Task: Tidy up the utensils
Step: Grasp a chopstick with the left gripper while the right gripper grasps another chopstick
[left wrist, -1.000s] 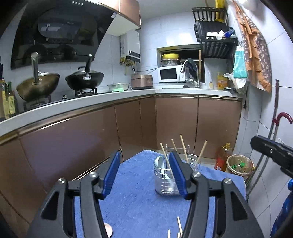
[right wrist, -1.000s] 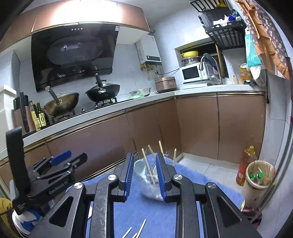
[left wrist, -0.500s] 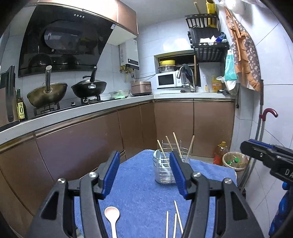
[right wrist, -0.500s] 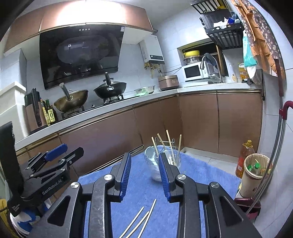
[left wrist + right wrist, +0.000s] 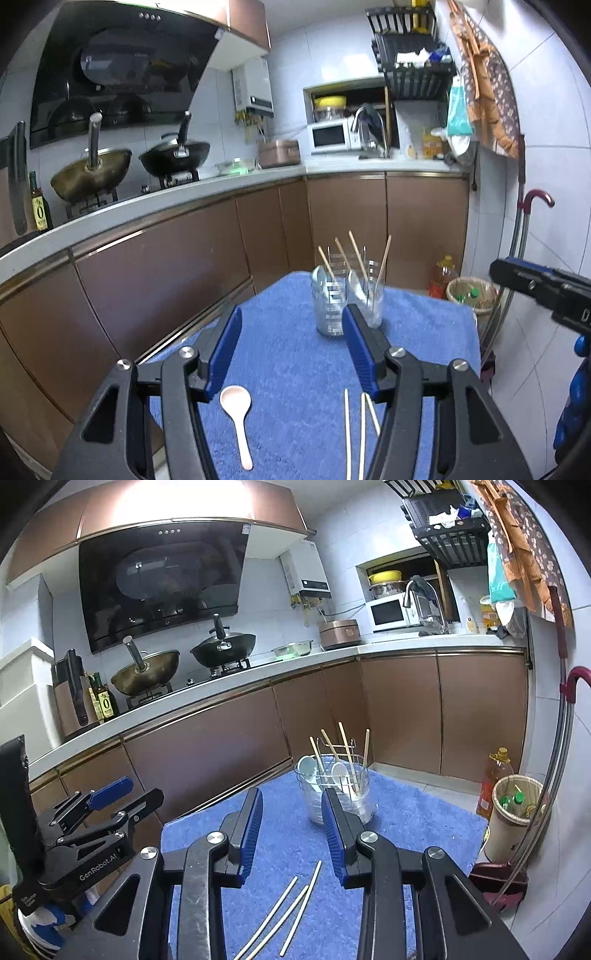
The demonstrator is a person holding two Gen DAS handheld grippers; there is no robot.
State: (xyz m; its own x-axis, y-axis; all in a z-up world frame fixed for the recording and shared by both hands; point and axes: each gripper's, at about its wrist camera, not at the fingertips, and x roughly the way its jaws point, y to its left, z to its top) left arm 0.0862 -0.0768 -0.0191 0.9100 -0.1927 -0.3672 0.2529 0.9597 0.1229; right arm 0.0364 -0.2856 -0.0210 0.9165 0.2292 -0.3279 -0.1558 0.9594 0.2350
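At the far end of the blue cloth [image 5: 295,362] a metal utensil holder [image 5: 330,314] stands upright with several chopsticks and two white spoons in it. A white spoon [image 5: 236,406] lies loose on the cloth near my left gripper [image 5: 291,314], which is open and holds nothing. Three chopsticks [image 5: 291,912] lie loose on the cloth below my right gripper [image 5: 291,794]. Its jaws stand narrowly apart with nothing between them. The holder [image 5: 336,797] sits ahead of both grippers, apart from them. Each gripper shows in the other's view: the right gripper [image 5: 517,275] and the left gripper [image 5: 142,790].
Brown cabinets [image 5: 166,280] under a white counter run along the left and back, with two woks [image 5: 173,155] on the stove. On the floor to the right stand a waste basket [image 5: 517,808] and an oil bottle [image 5: 493,779]. An umbrella [image 5: 565,738] leans on the right wall.
Both grippers have drawn back from the holder, which now looks farther off. The loose spoon and chopsticks have come into view. The right jaws stand slightly wider apart.
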